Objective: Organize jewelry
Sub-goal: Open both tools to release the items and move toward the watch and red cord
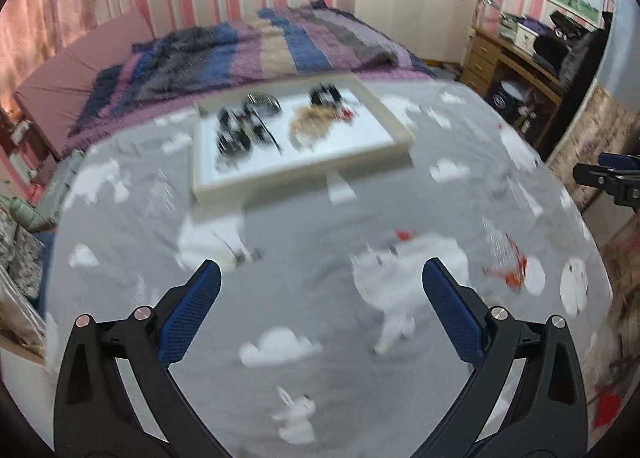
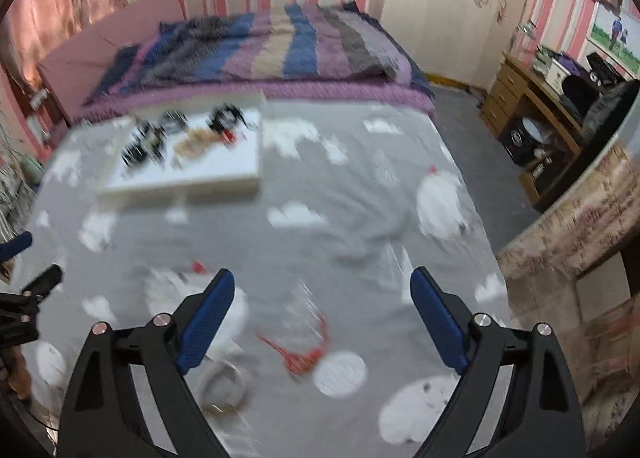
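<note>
A white tray (image 1: 400, 137) lies on the grey cloud-print sheet (image 1: 280, 258), holding dark jewelry (image 1: 240, 129) on its left and a beige beaded piece (image 1: 312, 121) beside it. The same tray (image 2: 248, 173) shows far left in the right wrist view. My left gripper (image 1: 322, 270) hovers open over the sheet, nothing between its blue pads. My right gripper (image 2: 322, 278) is also open and empty. A red tasselled piece (image 2: 304, 354) lies on the sheet just below it, and a pale bangle (image 2: 222, 382) rests by its left finger. The red piece (image 1: 512, 266) appears right of my left gripper.
A striped purple and blue blanket (image 1: 280, 41) covers the bed behind the tray. A wooden desk (image 1: 512, 53) with clutter stands at the far right. A floral-covered edge (image 2: 568, 225) borders the sheet on the right. Everything is motion-blurred.
</note>
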{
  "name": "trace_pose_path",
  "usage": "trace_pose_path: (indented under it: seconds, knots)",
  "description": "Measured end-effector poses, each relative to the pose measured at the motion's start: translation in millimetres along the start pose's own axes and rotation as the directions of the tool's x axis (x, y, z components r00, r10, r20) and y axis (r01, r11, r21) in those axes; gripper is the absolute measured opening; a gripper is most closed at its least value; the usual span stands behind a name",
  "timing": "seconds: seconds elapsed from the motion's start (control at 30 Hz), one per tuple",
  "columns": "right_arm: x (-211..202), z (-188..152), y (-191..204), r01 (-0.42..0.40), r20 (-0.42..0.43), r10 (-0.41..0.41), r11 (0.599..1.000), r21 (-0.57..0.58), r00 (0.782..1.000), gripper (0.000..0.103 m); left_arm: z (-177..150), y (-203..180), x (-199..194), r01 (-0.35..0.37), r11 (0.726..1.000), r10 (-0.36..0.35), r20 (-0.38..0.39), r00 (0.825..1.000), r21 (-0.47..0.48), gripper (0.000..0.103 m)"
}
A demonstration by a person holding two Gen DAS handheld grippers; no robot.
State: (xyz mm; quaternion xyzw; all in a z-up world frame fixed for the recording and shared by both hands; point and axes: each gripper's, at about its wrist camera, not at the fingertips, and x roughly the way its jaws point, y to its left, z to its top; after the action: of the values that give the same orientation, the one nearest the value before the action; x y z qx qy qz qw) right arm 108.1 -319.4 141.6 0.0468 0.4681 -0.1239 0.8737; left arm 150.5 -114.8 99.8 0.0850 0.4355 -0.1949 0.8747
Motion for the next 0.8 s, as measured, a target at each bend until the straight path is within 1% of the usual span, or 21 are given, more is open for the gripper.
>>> trace_pose_path:
  seconds: [0.07,0.13,0.2,0.27,0.37,0.43,0.5,0.67,0.8]
  knots:
    - [19.2,-18.1,-10.6,0.000,-0.057,0.001,1.000,0.012,0.998,0.090,-14.9,-4.5,13.7,0.022,1.000,-0.022,-0.050,0.999,0.009,0.100]
    - [40.0,-35.0,-16.0,0.002,-0.123,-0.001,1.000,0.010,0.992,0.090,-27.2,-7.4,26.5,0.031,0.999,-0.030,-0.092,0.995,0.013,0.100]
    - [60.9,-50.1,-15.7,0.001,-0.179,0.000,1.000,0.003,0.984,0.090,-36.7,-10.8,35.1,0.031,0.999,-0.028,-0.118,0.993,0.022,0.100]
    - [74.9,-61.8,-13.2,-0.006,-0.208,0.007,1.000,0.004,0.978,0.090,-42.8,-14.2,40.0,0.037,0.999,-0.032,-0.137,0.990,0.032,0.100]
    - [86.1,-71.3,-3.8,-0.025,-0.241,0.020,0.999,-0.021,0.970,0.090,-53.2,-24.9,43.3,0.040,0.997,-0.029,-0.154,0.988,0.071,0.100]
    - [89.7,-74.3,0.7,-0.021,-0.247,0.011,0.999,-0.038,0.969,0.090,-57.6,-34.2,43.9,0.039,0.993,-0.021,-0.159,0.987,0.112,0.100]
    - [90.6,-74.0,4.1,-0.019,-0.257,0.003,0.998,-0.057,0.966,0.090,-59.4,-41.1,43.3,0.060,0.989,-0.038,-0.168,0.985,0.133,0.100]
    - [90.0,-71.3,10.3,-0.019,-0.267,-0.008,0.995,-0.099,0.964,0.090,-58.2,-48.3,37.4,0.066,0.984,-0.039,-0.159,0.987,0.166,0.099]
    - [94.8,-73.2,16.3,-0.034,-0.281,-0.003,0.992,-0.125,0.960,0.090,-58.6,-52.6,36.6,0.076,0.982,-0.048,-0.165,0.985,0.173,0.099]
